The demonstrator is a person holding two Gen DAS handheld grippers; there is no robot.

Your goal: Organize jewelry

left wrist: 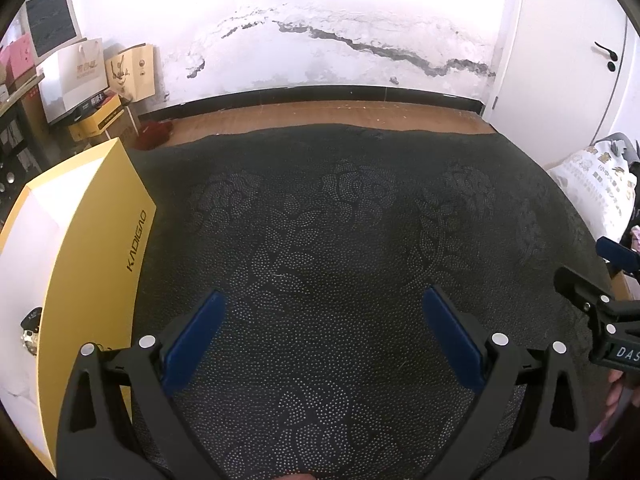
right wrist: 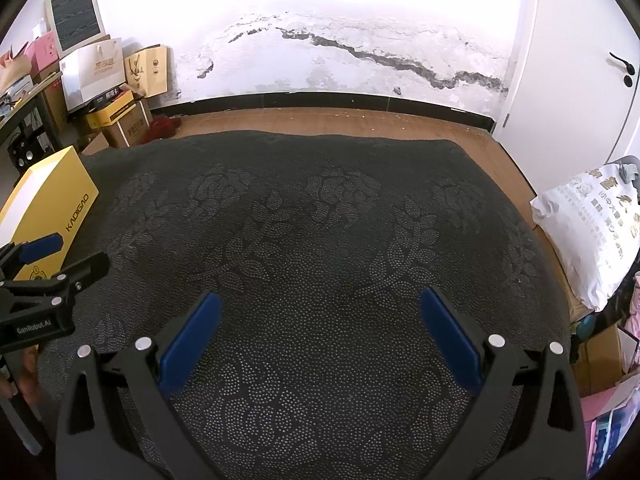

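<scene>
Blue-padded fingers of the left gripper (left wrist: 320,312) stand wide apart and empty over the dark dotted floral cloth (left wrist: 340,220); the right gripper (right wrist: 320,312) is just as wide and empty. Jewelry sits at the left edge: small dark and pale pieces (left wrist: 30,330) inside the open yellow KADIGAO box (left wrist: 96,240), too small to identify. Risk, as I judge it: tiny pieces could slip from the broad pads, or a finger might catch the box wall and push it off the cloth's left edge.
</scene>
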